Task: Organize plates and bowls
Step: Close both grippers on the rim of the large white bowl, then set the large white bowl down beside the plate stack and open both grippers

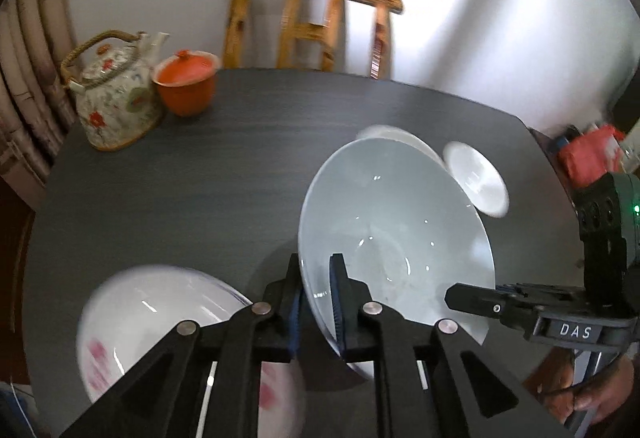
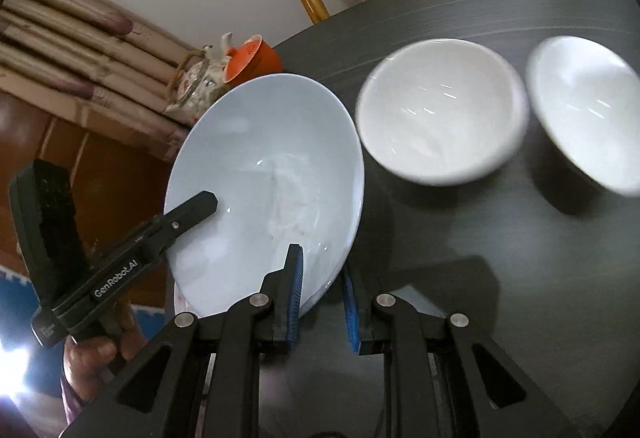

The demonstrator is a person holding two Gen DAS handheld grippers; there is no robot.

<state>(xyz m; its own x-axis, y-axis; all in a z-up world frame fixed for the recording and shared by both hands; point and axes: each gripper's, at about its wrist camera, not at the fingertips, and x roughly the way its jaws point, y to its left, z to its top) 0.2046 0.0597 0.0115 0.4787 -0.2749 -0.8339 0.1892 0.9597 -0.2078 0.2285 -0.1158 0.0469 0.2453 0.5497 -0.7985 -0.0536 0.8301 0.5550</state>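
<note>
A pale blue deep plate (image 1: pixel 392 222) hangs tilted above the dark table (image 1: pixel 220 166), held from two sides. My left gripper (image 1: pixel 316 262) is shut on its near rim, with one pad inside and one outside. From the right, my right gripper (image 1: pixel 456 296) holds the opposite rim. In the right wrist view, the right gripper (image 2: pixel 320 258) is shut on the edge of the plate (image 2: pixel 272 174), and the left gripper (image 2: pixel 208 202) reaches onto it from the left. Two white bowls (image 2: pixel 440 110) (image 2: pixel 588 106) stand on the table beyond. A white plate with pink flowers (image 1: pixel 152 318) lies at the near left.
A floral teapot (image 1: pixel 116 94) and an orange lidded cup (image 1: pixel 186 82) stand at the table's far left corner. A wooden chair (image 1: pixel 308 26) is behind the table against the white wall. A person's hand (image 2: pixel 96 354) grips the left handle.
</note>
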